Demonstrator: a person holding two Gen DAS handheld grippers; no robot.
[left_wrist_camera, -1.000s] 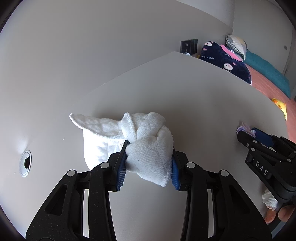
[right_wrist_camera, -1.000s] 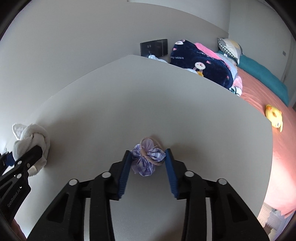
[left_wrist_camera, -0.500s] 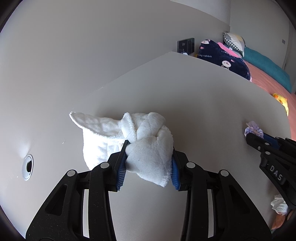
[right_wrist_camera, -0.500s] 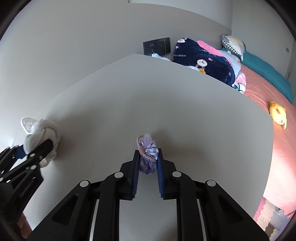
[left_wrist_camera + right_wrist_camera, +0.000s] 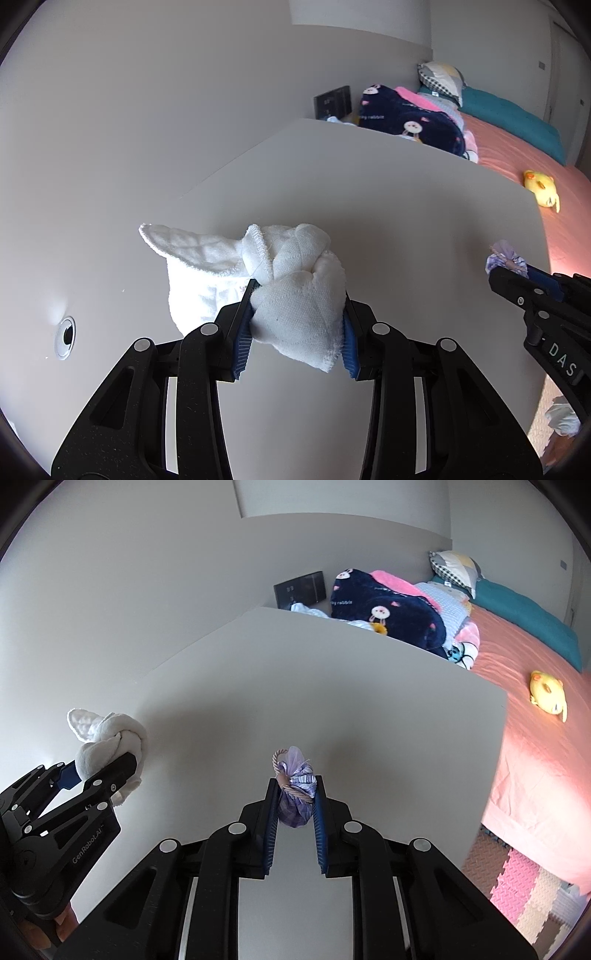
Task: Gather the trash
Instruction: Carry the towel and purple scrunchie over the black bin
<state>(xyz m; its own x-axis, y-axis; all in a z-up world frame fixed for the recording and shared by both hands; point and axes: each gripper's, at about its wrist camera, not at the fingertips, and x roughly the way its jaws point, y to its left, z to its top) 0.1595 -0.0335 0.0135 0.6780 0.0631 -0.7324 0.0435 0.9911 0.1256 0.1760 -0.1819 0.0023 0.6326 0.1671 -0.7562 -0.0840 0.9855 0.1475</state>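
My left gripper (image 5: 297, 325) is shut on a knotted white cloth (image 5: 291, 295) and holds it above the white table (image 5: 406, 206). The cloth also shows at the left of the right wrist view (image 5: 107, 738), held by the left gripper (image 5: 99, 771). My right gripper (image 5: 295, 805) is shut on a small purple cloth pouch (image 5: 295, 794) tied with a cord, lifted off the table (image 5: 369, 701). The pouch (image 5: 504, 258) and the right gripper (image 5: 524, 280) show at the right of the left wrist view.
A cable hole (image 5: 65, 336) sits in the table at the left. Beyond the table's far edge is a bed (image 5: 535, 657) with a navy blanket (image 5: 388, 609), pillows and a yellow toy (image 5: 546, 698). A foam floor mat (image 5: 524, 886) lies at the lower right.
My right gripper closed on the purple pouch and lifted it off the table. My left gripper kept its hold on the white cloth and rose a little.
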